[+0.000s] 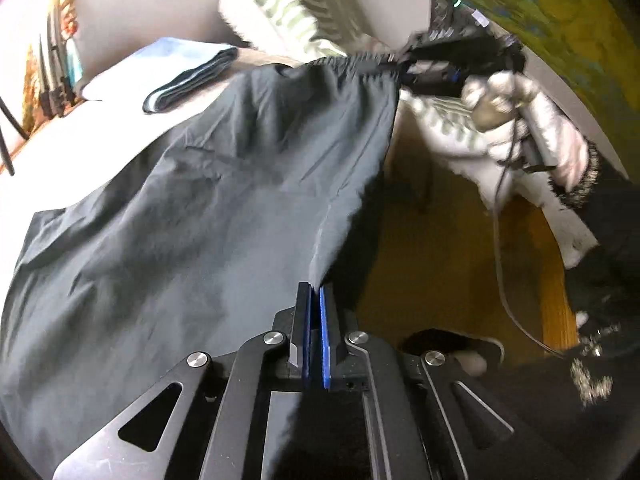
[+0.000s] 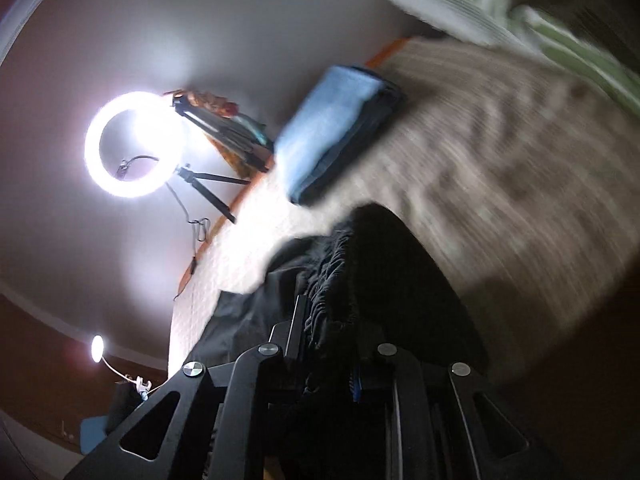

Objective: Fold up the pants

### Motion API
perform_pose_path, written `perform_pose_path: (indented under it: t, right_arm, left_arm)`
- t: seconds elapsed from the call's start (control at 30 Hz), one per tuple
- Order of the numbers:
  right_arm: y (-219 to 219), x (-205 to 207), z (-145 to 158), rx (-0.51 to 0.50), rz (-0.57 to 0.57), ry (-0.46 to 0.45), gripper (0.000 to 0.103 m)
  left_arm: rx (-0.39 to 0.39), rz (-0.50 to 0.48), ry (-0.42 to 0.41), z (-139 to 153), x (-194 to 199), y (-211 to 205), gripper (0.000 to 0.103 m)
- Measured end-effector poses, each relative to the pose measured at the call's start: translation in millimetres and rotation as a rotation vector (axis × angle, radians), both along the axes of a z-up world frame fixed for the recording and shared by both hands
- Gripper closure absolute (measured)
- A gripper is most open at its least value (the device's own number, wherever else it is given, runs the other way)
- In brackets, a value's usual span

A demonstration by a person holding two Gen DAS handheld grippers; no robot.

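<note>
Dark grey pants (image 1: 200, 200) lie spread over the bed, their right edge lifted. In the left wrist view my left gripper (image 1: 316, 292) sits at the bottom centre, its blue pads (image 1: 325, 340) shut on a pinch of the pants' side edge. Far across, my right gripper (image 1: 404, 66), held by a gloved hand (image 1: 500, 100), pulls the gathered elastic waistband (image 1: 352, 62) taut. The right wrist view is blurred; the bunched black waistband (image 2: 328, 280) fills the gap between the fingers of the right gripper (image 2: 328, 316), which is shut on it and partly hidden by it.
A folded light-blue cloth (image 1: 188, 72) (image 2: 336, 128) lies at the bed's far side. Striped pillows (image 1: 288, 4) lean at the head. A lit ring light (image 2: 134, 144) on a tripod stands beyond the bed. Wooden floor (image 1: 440, 260) and a shoe (image 1: 452, 344) show to the right.
</note>
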State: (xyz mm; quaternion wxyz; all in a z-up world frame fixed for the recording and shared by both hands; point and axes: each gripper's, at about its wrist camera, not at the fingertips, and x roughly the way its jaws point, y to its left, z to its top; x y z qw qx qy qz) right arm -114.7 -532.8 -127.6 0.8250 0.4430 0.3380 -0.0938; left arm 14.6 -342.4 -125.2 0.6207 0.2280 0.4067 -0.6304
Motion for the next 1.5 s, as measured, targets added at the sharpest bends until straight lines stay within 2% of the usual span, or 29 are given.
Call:
perform_pose_path:
  t: [0.17,0.27,0.3,0.37,0.43,0.5,0.57,0.67,0.73,0.83,0.9,0.97,1.0,1.03,1.1,1.2,1.27,1.33,1.37,1.5]
  right_arm:
    - [2.0,-16.5,-56.3,-0.005,-0.017,0.140,0.088]
    - [2.8,-9.5,-53.7,-0.045,0.070,0.168,0.071]
    - [2.5,-6.9,-43.0,-0.088,0.106,0.179,0.062]
    - [-0.9,-4.1,-18.4,-0.220,0.131,0.169,0.054]
    - [-10.5,0.1,-0.2,-0.291,0.141,0.126,0.028]
    - [-26.5,14.1,7.8,-0.306,0.160,0.067,0.021]
    - [-40.9,38.7,2.0,-0.300,0.165,0.056,0.021]
    - [-56.0,74.9,-22.4,-0.210,0.220,0.076,0.021]
    - [-57.2,93.4,-40.6,-0.164,0.269,0.101,0.021]
    - [-43.9,107.2,-62.9,-0.155,0.351,0.153,0.020]
    - [-36.4,104.5,-63.1,-0.196,0.373,0.133,0.019]
    - [-31.6,101.9,-63.7,-0.201,0.379,0.118,0.028]
    - [-28.0,100.8,-64.1,-0.210,0.380,0.124,0.035]
    - [-23.2,98.7,-62.5,-0.233,0.377,0.123,0.047]
    - [-15.7,91.7,-56.5,-0.240,0.364,0.106,0.058]
    - [-0.2,84.6,-31.8,-0.319,0.329,0.087,0.060]
    - [9.5,80.3,-2.0,-0.438,0.310,0.082,0.061]
    - [12.1,78.2,17.4,-0.552,0.302,0.086,0.070]
    - [13.0,81.7,19.0,-0.607,0.310,0.123,0.070]
    - [8.9,97.6,-17.9,-0.590,0.342,0.296,0.062]
  left_arm:
    - [0.117,-0.052,-0.002,-37.4,-16.4,-7.6,0.101]
    - [0.119,-0.024,0.029,-36.8,-14.1,-1.4,0.101]
    - [0.106,-0.010,0.042,-31.3,-10.8,1.8,0.101]
    - [0.073,0.032,0.052,-17.0,-2.3,13.3,0.100]
    - [0.037,0.069,0.066,-3.7,5.7,26.2,0.097]
    - [0.009,0.138,0.061,3.6,20.2,39.5,0.091]
    - [-0.006,0.196,0.051,7.6,34.1,51.6,0.088]
    - [0.023,0.303,0.050,-1.0,58.0,69.6,0.087]
    - [0.045,0.343,0.056,-9.8,66.4,80.2,0.087]
    - [0.081,0.383,0.065,-25.9,74.5,88.8,0.087]
    - [0.087,0.401,0.087,-33.7,79.0,94.9,0.087]
    - [0.098,0.407,0.084,-39.0,79.9,96.7,0.087]
    - [0.107,0.407,0.074,-41.5,78.8,95.5,0.087]
    - [0.113,0.407,0.066,-44.0,78.8,94.8,0.087]
    - [0.108,0.412,0.068,-45.7,78.2,95.7,0.087]
    - [0.099,0.426,0.063,-44.3,80.9,99.7,0.087]
    - [0.100,0.428,0.055,-44.9,82.7,99.1,0.087]
    - [0.095,0.421,0.055,-46.1,83.1,97.8,0.087]
    - [0.091,0.419,0.051,-46.5,82.5,96.9,0.087]
    - [0.082,0.426,0.052,-46.9,83.1,98.0,0.087]
